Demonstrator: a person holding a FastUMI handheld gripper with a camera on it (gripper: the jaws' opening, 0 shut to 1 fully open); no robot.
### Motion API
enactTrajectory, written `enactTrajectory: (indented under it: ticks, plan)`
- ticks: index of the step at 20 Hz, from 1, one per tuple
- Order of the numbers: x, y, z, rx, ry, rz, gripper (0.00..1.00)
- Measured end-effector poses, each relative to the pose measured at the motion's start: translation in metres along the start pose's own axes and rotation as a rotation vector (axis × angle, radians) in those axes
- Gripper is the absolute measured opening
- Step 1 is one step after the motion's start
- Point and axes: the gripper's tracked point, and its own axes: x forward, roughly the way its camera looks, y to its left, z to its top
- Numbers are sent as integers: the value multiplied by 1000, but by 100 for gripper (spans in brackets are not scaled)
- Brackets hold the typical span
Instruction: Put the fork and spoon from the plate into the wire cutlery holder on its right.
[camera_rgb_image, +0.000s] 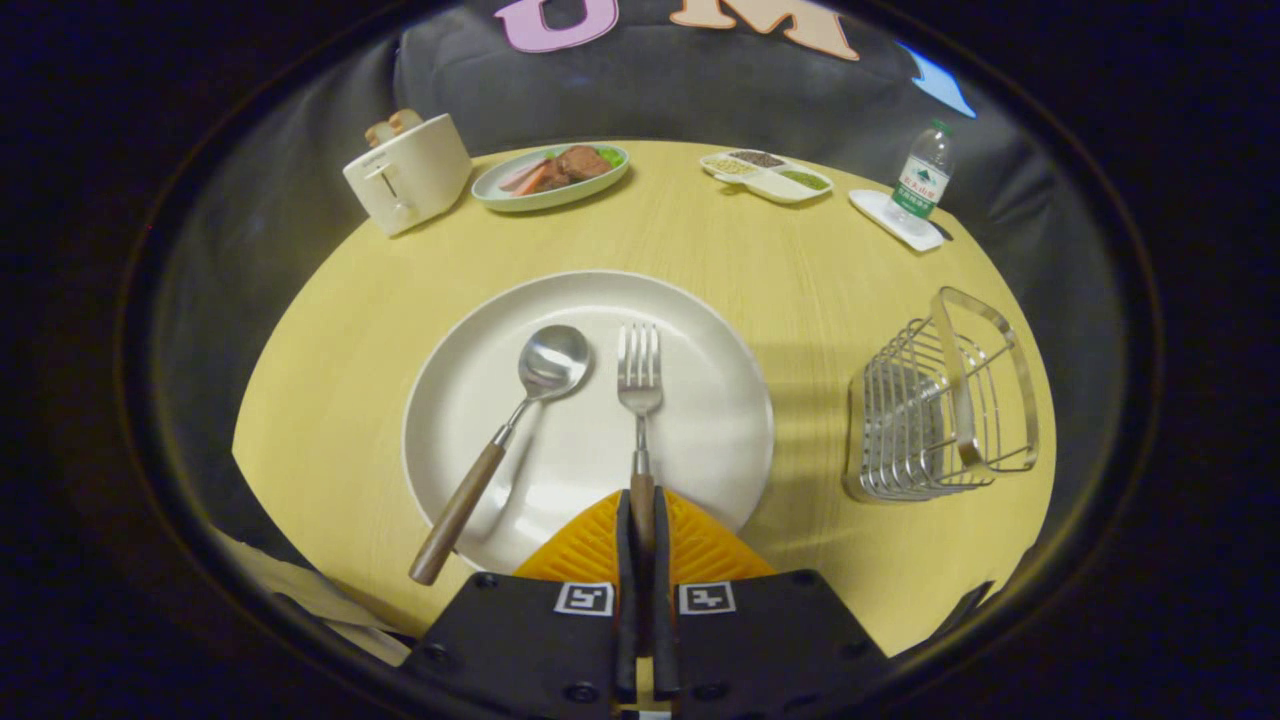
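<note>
We see our gripper (641, 515) level and pointing forward, its two fingers (625, 530) drawn nearly together, pressing from both sides on the wooden handle of the fork (640, 400).

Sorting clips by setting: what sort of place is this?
Likely a staged dining table in a recording booth: a toaster, a dish of food and a plate on a wooden table. The tool is shut on the fork.

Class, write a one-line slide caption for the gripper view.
Tongs shut on the fork handle over the plate, spoon alongside, wire cutlery holder waiting beside it.
</note>
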Motion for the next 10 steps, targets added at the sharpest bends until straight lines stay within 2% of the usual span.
enactTrajectory:
  ticks: [10]
  plan:
    - [-51,-22,26,22,-41,15,10]
